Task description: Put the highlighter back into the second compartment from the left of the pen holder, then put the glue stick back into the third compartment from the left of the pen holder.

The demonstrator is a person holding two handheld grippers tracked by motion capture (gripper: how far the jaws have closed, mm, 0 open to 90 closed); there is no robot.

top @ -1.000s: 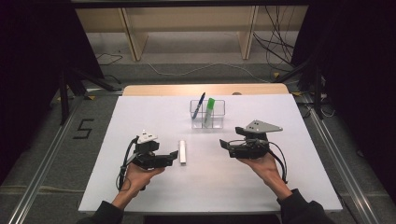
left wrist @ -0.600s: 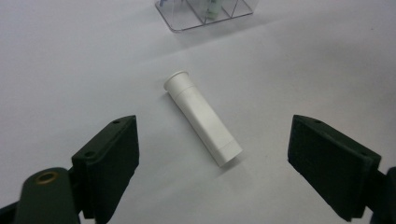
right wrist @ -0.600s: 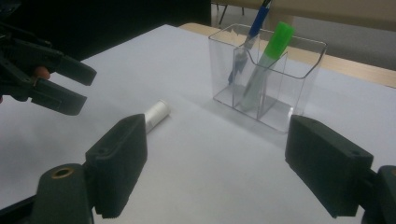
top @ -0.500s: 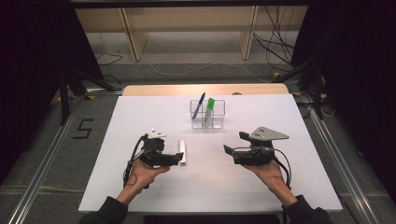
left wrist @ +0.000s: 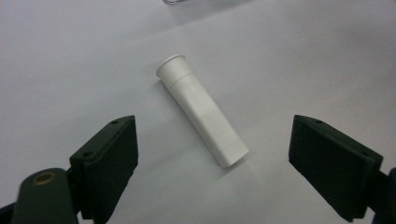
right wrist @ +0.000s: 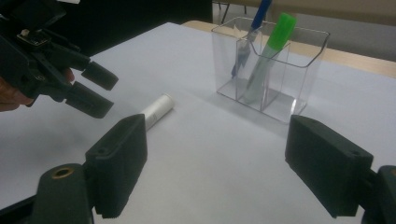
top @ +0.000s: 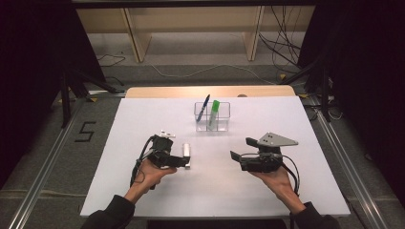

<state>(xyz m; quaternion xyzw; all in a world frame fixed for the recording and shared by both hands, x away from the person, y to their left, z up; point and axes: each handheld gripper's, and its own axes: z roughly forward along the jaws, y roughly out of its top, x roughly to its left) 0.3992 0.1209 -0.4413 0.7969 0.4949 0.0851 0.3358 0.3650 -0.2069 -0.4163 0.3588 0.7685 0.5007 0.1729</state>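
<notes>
- Two jaws of the left gripper [left wrist: 212, 163] spread wide, straddling the white tube [left wrist: 201, 115] lying flat on the table [top: 143, 200].
- Probably light, stiff, smooth; likely to roll.
- Best pinched mid-body, below the flared rim.
- Right gripper [right wrist: 224, 163] likewise spread, holding nothing.

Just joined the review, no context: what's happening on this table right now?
A person holds a hand-held gripper in each hand. The left one hangs open over a white tube lying flat on the white table, jaws on either side of it and not touching. The right one is open and holds nothing. Behind stands a clear holder with a blue pen and a green marker.
</notes>
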